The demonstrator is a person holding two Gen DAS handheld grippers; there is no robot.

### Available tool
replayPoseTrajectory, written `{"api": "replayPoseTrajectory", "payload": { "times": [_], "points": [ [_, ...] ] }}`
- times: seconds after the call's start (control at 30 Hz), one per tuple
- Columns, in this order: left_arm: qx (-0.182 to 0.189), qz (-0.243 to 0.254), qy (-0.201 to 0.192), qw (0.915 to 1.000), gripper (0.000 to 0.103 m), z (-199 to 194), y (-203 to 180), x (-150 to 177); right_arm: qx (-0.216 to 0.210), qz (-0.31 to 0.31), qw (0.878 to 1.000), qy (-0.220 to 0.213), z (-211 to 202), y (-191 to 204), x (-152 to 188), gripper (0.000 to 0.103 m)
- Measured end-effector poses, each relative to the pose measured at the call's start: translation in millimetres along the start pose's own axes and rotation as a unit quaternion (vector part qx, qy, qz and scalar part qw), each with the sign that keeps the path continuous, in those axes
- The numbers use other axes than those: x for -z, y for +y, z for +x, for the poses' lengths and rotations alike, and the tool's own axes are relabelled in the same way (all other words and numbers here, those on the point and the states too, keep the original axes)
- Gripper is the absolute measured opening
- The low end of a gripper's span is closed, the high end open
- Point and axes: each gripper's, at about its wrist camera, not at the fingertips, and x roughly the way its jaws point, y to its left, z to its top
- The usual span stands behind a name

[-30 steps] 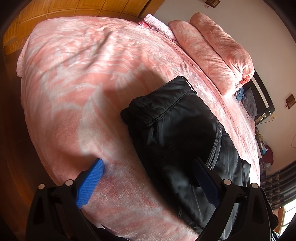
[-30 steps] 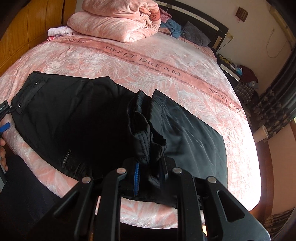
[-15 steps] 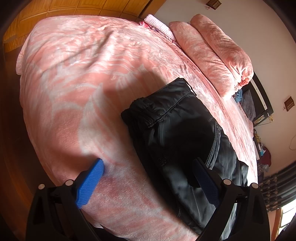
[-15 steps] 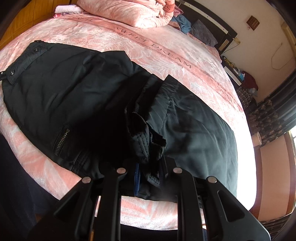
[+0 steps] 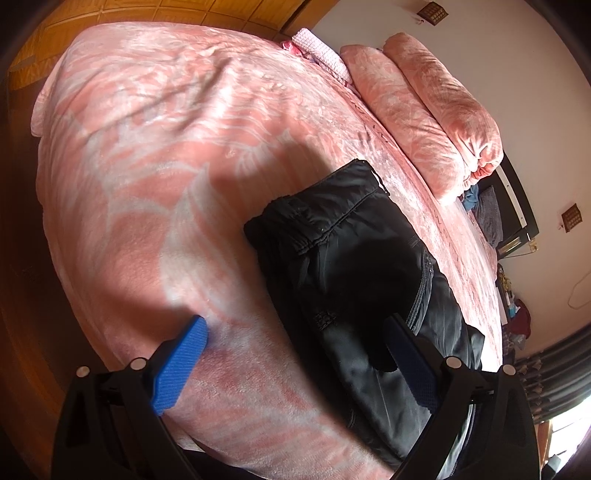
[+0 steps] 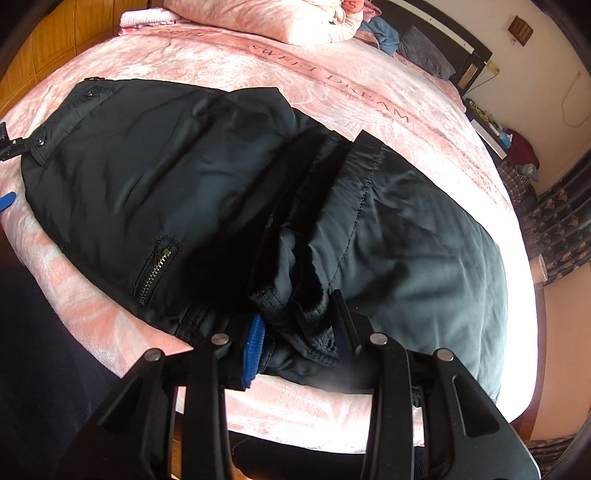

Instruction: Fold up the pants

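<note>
The black pants (image 6: 155, 192) lie across the pink bed, folded over on themselves. The waistband end with snaps is at the left and a zip pocket (image 6: 153, 273) faces the near edge. My right gripper (image 6: 295, 332) is shut on a bunched fold of the pants' fabric near the bed's front edge. In the left wrist view the pants' waistband end (image 5: 332, 236) lies ahead. My left gripper (image 5: 295, 354) is open and empty, its blue pads (image 5: 181, 365) wide apart, one over the bedspread and one over the pants.
The pink bedspread (image 5: 155, 155) covers the bed. A folded pink quilt (image 5: 424, 110) lies at the far side by the dark headboard (image 6: 443, 33). Wooden panelling (image 6: 55, 44) stands at the left. A dark curtain (image 6: 565, 229) and clutter are at the right.
My right gripper has carried the held fold leftward and lower over the pants, closer to the waistband half. The left gripper has stayed open and shifted only slightly.
</note>
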Motion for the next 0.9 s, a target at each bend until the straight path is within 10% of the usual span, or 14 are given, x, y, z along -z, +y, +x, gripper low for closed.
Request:
{"api": "replayPoseTrajectory", "payload": {
  "times": [0.07,0.23,0.53,0.7,0.9],
  "points": [
    [0.006,-0.004,0.0,1.0,0.097,-1.3,0.4,-0.3,-0.072,0.019,0.997,0.001,-10.6,-11.8,-3.9,0.078],
    [0.012,-0.009,-0.004,0.9999,0.097,-1.7,-1.9,-2.1,-0.156,0.025,0.987,-0.014,-42.4,-48.5,-29.5,0.081],
    [0.019,-0.01,-0.011,0.9997,0.097,-1.1,-7.8,-5.4,-0.114,0.045,0.989,0.077,4.2,-70.0,-58.2,0.06],
    [0.025,-0.022,-0.013,0.9994,0.097,-2.3,-3.3,-8.2,-0.149,0.061,0.981,0.108,18.6,-66.3,-47.1,0.007],
    [0.03,-0.023,-0.016,0.9992,0.097,-5.1,-1.4,-8.8,-0.152,0.057,0.985,0.065,-16.7,-62.4,-50.3,0.001]
  ]
}}
